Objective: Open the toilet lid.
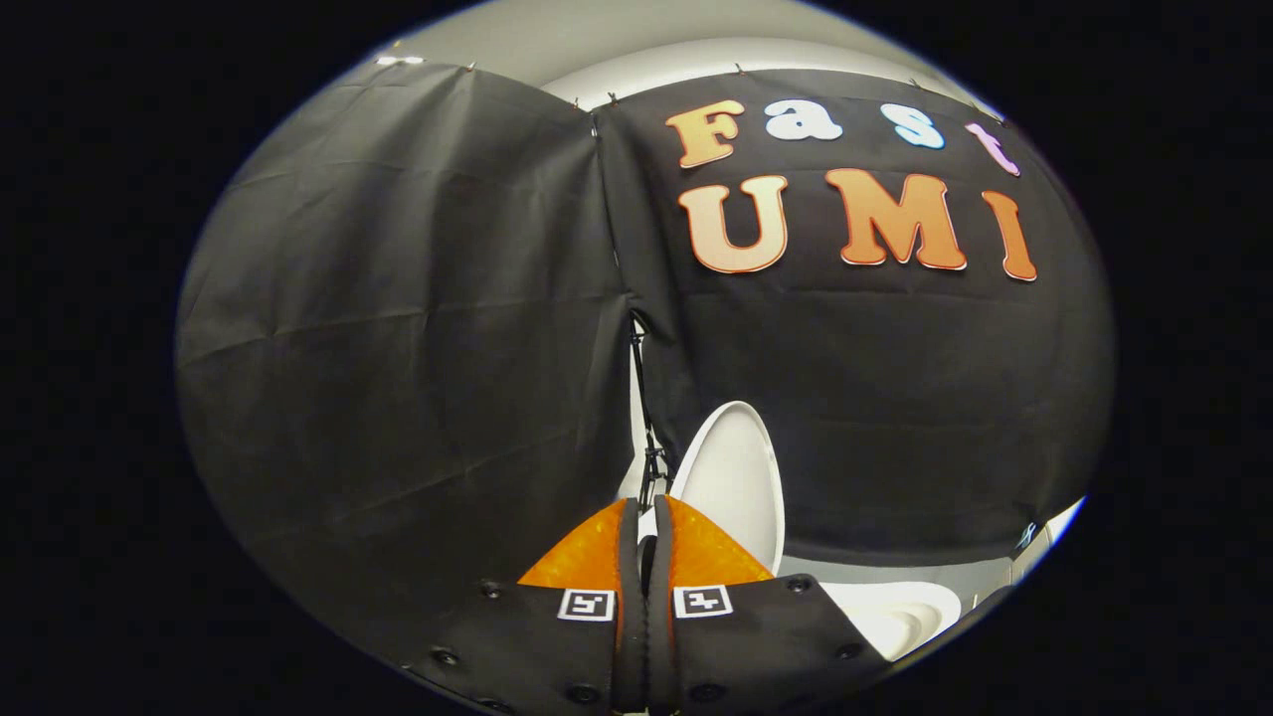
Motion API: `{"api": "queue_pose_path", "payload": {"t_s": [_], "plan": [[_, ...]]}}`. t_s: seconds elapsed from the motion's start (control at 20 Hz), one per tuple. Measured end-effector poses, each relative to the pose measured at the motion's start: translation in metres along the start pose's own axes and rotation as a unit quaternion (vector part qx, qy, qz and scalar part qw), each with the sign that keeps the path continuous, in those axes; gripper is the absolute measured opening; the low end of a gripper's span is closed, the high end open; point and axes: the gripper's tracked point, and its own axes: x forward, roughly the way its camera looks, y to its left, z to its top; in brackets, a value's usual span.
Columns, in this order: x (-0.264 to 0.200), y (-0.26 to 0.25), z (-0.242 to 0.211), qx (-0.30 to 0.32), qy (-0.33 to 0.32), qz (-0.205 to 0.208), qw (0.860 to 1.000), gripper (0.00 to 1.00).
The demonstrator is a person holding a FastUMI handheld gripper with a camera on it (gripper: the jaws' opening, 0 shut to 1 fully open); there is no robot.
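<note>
Your gripper [643, 527] has its orange fingers [589, 553] pressed together, empty. Beyond them the white lid [736, 477] stands upright; it looks open, so back away gently.

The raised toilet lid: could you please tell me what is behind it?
Behind the upright toilet lid hangs the black cloth wall; the lid hides whatever stands directly behind it. The gripper, fingers together and empty, covers the lid's lower left edge.

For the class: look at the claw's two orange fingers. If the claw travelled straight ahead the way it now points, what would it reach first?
Most likely the raised white toilet lid, which stands upright just beyond the claw, whose fingers look closed with nothing held. Depth is unclear; slightly off line, it could pass the lid's edge and meet the black cloth wall.
</note>
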Motion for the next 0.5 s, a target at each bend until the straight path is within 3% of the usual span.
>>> {"api": "queue_pose_path", "payload": {"t_s": [0.5], "plan": [[0.010, 0.020, -0.007, -0.005, 0.011, -0.002, 1.000, 0.10]]}}
